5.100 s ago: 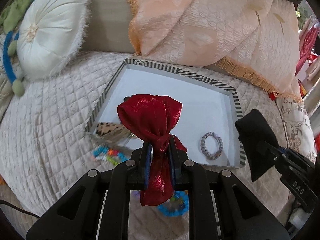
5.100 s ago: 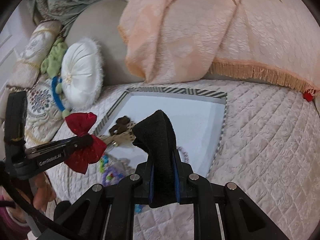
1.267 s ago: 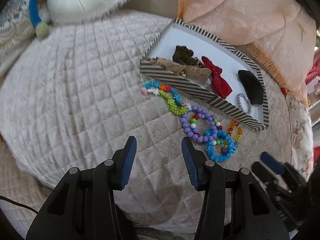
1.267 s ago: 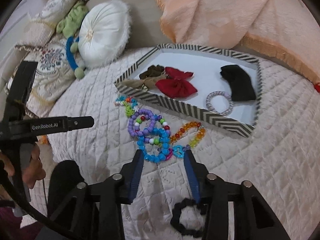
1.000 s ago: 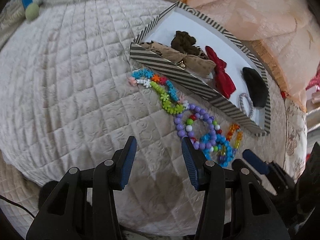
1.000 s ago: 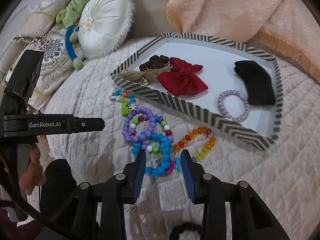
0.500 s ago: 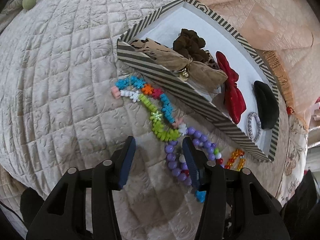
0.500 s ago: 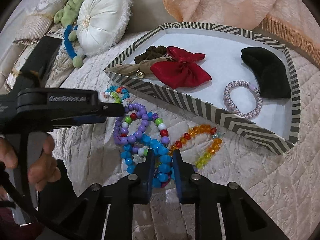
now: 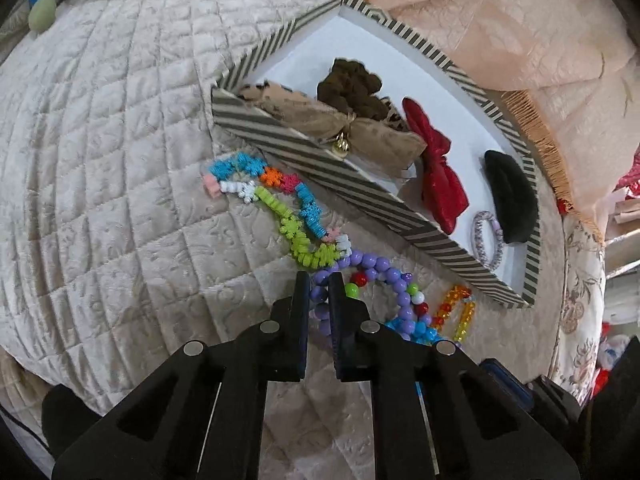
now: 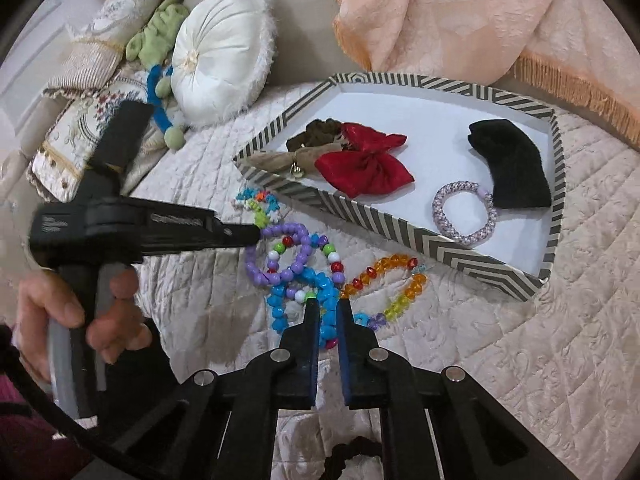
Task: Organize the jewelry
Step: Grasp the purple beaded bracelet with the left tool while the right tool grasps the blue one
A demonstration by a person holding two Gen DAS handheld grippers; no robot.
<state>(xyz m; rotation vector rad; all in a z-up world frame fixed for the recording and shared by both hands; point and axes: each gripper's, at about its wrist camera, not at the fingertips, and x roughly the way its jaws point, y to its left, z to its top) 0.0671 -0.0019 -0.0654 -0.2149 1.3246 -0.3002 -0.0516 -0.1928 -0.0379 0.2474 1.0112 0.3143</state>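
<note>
My left gripper [image 9: 319, 280] has just been closing, and its jaws now pinch the purple bracelet [image 9: 374, 270] at its near loop, beads showing between the pads. My right gripper [image 10: 328, 312] is clenched too, on the blue bracelet [image 10: 322, 288], with blue beads caught between its fingers.

Both bracelets lie on the quilt [image 10: 500, 340] in one tangled heap just in front of the tray [image 10: 380, 222], the purple loop overlapping the blue, and an orange bracelet [image 10: 384, 272] trailing off to the right. A spiky bracelet [image 9: 288, 216] lies against the tray's near wall, touching the purple beads.

I judge these light, with hard, round, slick beads on what is probably elastic cord. They should roll under the pads, so the surest hold is across the cord between two beads, not on one bead's crown. Since the loops interlace, lifting one may drag the other, and the elastic could stretch and snap back.

Both my grippers point steeply down at the quilt. My left hand [image 10: 80, 312] wraps its grip low in the right view, its gripper reaching in level from the left to the purple loop.

Inside the tray lie a red bow [image 10: 364, 164], a black bow [image 10: 512, 164], a tan bow [image 9: 352, 136], a brown scrunchie [image 9: 352, 88] and a lilac bracelet [image 10: 464, 212].
</note>
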